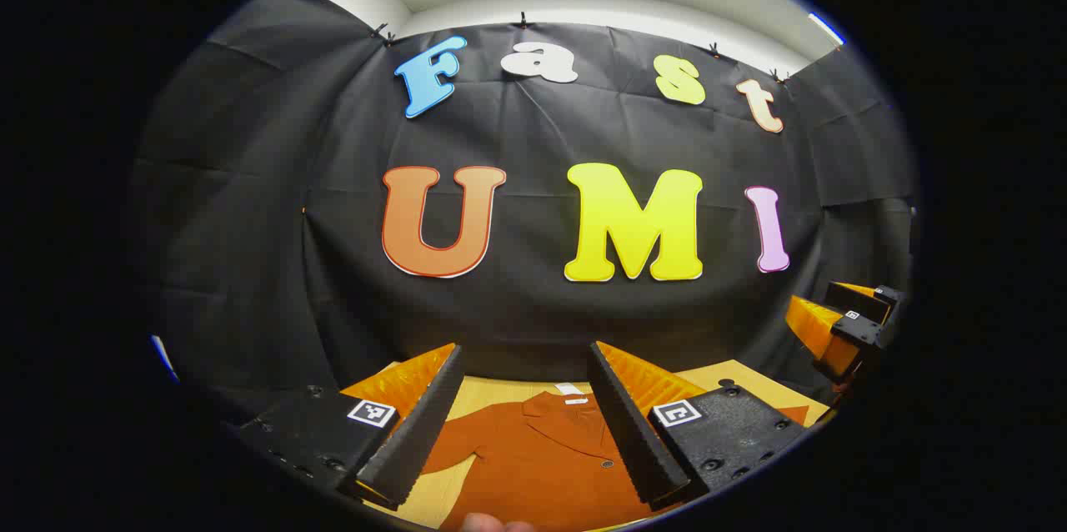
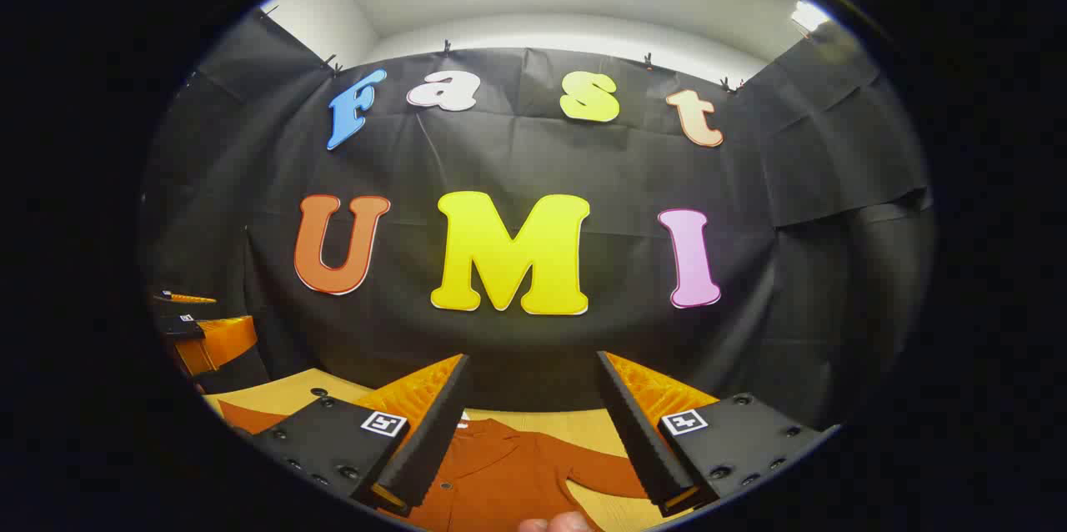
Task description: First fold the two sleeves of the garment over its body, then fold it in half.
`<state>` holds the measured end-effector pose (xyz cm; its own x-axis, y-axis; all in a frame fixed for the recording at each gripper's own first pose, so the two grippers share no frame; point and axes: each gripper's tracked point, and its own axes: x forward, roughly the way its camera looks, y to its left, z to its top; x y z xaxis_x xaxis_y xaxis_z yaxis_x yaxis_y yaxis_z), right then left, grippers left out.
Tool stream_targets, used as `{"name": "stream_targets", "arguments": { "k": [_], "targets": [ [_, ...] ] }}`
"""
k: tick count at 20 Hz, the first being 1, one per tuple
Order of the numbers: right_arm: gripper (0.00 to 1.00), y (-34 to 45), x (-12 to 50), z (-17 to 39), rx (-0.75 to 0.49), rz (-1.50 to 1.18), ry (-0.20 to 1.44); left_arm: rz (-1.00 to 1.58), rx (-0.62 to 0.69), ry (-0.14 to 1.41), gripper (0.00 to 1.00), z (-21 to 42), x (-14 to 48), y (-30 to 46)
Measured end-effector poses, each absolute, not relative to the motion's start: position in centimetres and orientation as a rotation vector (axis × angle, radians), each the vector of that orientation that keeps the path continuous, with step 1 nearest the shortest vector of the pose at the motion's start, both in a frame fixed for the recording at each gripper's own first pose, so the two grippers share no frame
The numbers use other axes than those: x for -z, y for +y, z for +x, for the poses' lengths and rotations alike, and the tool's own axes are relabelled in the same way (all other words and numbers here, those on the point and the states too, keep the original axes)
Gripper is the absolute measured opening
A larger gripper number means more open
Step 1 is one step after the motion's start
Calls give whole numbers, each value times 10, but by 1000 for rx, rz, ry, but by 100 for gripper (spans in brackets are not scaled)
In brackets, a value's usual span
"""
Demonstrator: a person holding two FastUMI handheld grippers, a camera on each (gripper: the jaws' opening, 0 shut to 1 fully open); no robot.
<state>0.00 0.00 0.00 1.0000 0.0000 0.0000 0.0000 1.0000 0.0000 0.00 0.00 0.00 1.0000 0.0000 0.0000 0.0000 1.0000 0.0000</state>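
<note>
A rust-orange collared garment [image 1: 533, 457] lies flat on a light wooden table [image 1: 492, 394], collar toward the booth wall, with a small white tag at the neck. My left gripper [image 1: 527, 361] hovers above it, open, with nothing between its fingers. In the right gripper view the same garment [image 2: 500, 474] spreads below, one sleeve [image 2: 600, 469] reaching right. My right gripper [image 2: 532, 365] is also open and held above the cloth. The right gripper [image 1: 842, 323] appears at the right edge of the left gripper view, and the left gripper [image 2: 200, 332] at the left edge of the right gripper view.
The black cloth wall stands close behind the table's far edge. A fingertip [image 1: 492, 524] of the person shows at the bottom of the left gripper view, and another fingertip [image 2: 554, 524] at the bottom of the right gripper view. Bare tabletop [image 2: 275, 394] lies beside the garment.
</note>
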Motion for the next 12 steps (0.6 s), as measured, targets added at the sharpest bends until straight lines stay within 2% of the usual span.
{"name": "stream_targets", "arguments": {
  "k": [7, 8, 9, 12],
  "targets": [
    [94, 8, 11, 4, -20, 1, 24, 2, 4, 14, 96, 7, 5, -2],
    [94, 8, 12, 5, -22, -1, 28, 3, 5, 15, 100, 9, 5, -1],
    [95, 9, 14, 5, -22, 0, 32, 4, 6, 16, 96, 11, 6, -1],
    [95, 5, 15, 9, -19, 6, 37, 7, 8, 18, 96, 11, 6, -2]
  ]
}}
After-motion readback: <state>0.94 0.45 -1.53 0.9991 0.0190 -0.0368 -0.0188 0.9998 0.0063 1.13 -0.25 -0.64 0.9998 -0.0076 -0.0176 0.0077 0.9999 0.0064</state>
